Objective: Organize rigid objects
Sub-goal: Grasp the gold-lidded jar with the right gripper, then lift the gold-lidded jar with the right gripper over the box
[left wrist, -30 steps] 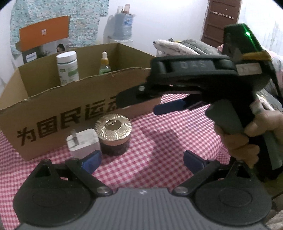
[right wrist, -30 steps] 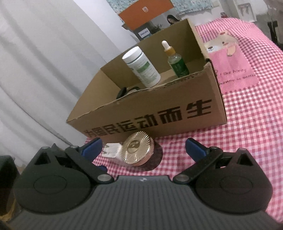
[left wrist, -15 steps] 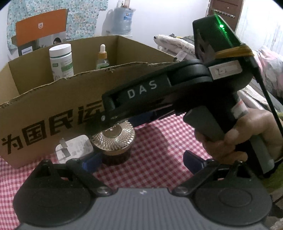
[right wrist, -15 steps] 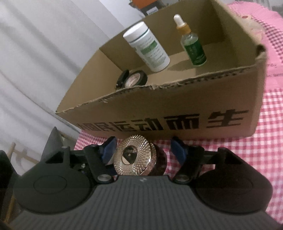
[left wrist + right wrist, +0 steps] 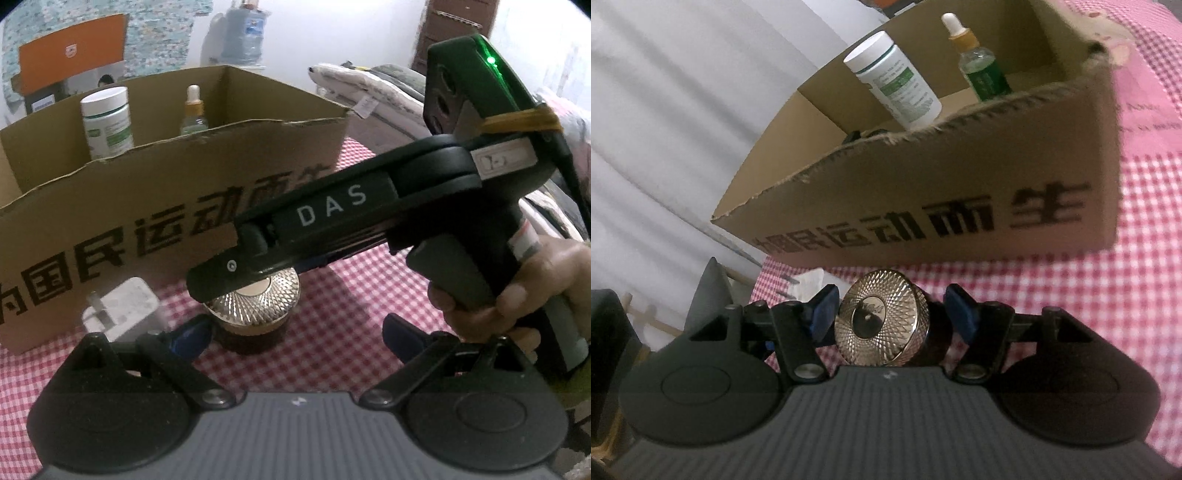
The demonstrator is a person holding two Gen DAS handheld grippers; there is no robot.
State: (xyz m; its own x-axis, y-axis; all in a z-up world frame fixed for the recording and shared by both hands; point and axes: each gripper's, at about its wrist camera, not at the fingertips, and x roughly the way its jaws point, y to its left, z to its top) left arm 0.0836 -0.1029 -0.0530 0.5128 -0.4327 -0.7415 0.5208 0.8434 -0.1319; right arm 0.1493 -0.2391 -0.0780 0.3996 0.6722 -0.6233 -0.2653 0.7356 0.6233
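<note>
right gripper (image 5: 891, 311): your jaws straddle the jar (image 5: 886, 325), one blue pad each side; the gaps look closed, so grasping the jar body.
jar: on the cloth (image 5: 1108, 295) between your jaws, just short of the box (image 5: 923, 192). Axis looks upright in the left view, gold lid (image 5: 255, 301) on top.
left gripper (image 5: 295, 334): your jaws spread wide, nothing between them; jar just ahead of the left pad.
charger (image 5: 123, 308): left of the jar, beside it.
box: bottle (image 5: 897, 85) and dropper (image 5: 979, 59) standing inside.
</note>
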